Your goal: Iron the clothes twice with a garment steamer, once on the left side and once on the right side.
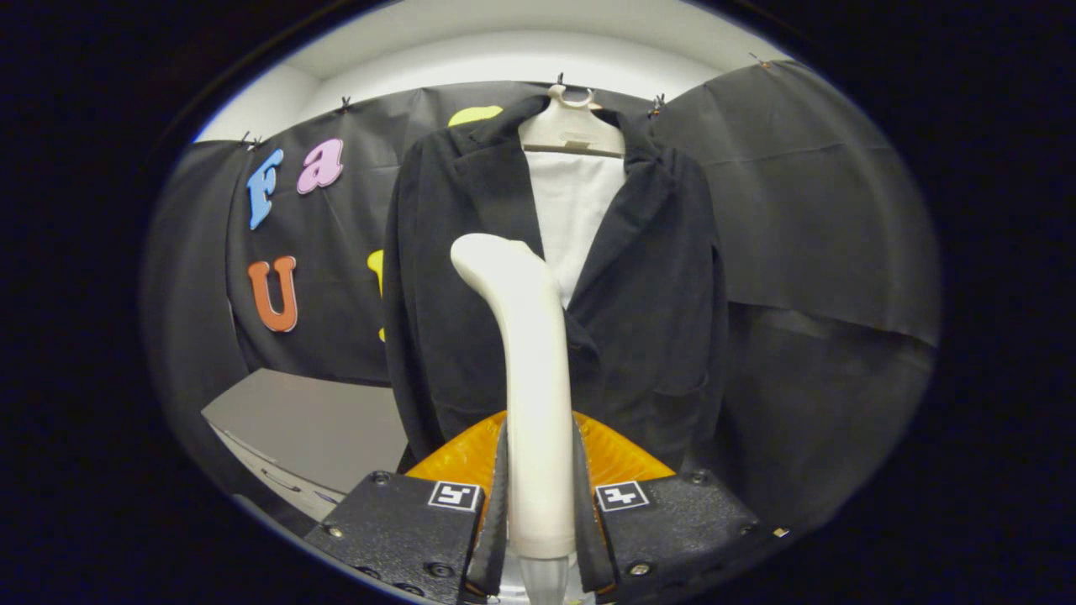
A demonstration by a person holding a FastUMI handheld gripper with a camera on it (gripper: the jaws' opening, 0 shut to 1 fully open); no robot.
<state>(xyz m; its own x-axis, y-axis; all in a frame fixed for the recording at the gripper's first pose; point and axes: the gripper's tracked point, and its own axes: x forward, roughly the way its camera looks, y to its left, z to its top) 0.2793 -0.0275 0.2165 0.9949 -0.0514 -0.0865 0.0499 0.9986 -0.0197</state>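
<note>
A black jacket (pixel 639 319) with white lining (pixel 573 214) hangs from a pale hanger (pixel 572 126) on the booth wall, straight ahead. My gripper (pixel 538 504) is shut on the handle of a cream garment steamer (pixel 531 361), which rises upright between the fingers. The steamer's head (pixel 486 252) curves left near the jacket's left front panel, about chest height. I cannot tell whether the head touches the cloth.
A grey cabinet or table top (pixel 311 420) with drawer fronts stands low to the left of the jacket. Black cloth covers the wall on both sides, with a loose fold (pixel 824 319) at the right.
</note>
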